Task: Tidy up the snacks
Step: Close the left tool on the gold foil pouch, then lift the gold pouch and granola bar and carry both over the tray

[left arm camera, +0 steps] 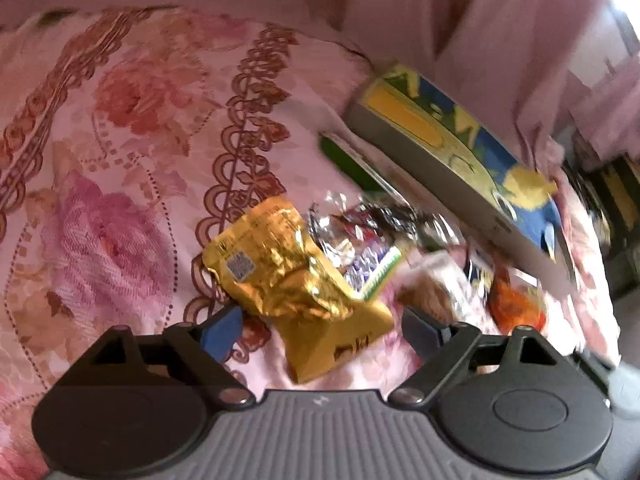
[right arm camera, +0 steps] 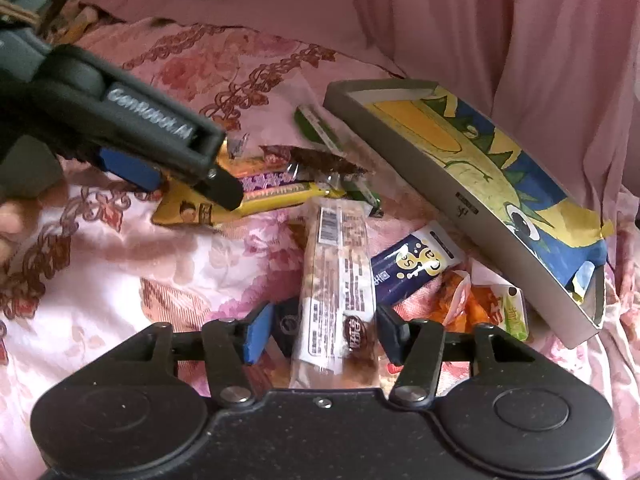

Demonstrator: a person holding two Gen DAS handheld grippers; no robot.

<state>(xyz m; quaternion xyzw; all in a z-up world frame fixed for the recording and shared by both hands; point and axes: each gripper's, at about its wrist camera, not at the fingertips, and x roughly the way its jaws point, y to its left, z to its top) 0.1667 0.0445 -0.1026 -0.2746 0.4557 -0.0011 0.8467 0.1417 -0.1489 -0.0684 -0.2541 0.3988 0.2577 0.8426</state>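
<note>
Snack packs lie in a pile on a pink floral bedspread [left arm camera: 120, 184]. My left gripper [left arm camera: 320, 328] is open, its fingers either side of a crinkled gold packet [left arm camera: 296, 280]; it also shows in the right wrist view [right arm camera: 188, 172] above the gold packet [right arm camera: 192, 212]. My right gripper [right arm camera: 322, 334] is open around a long clear-wrapped bar [right arm camera: 336, 292], not closed on it. A tilted grey box lid with a yellow and blue cartoon print [right arm camera: 472, 184] lies to the right and shows in the left wrist view [left arm camera: 460, 152].
More snacks lie around: a dark blue sachet [right arm camera: 416, 268], an orange packet [right arm camera: 472, 304], a green stick pack [right arm camera: 320, 128], a purple wrapper [right arm camera: 268, 180], silver wrappers [left arm camera: 360, 224]. Pink curtain fabric [right arm camera: 520, 40] hangs behind.
</note>
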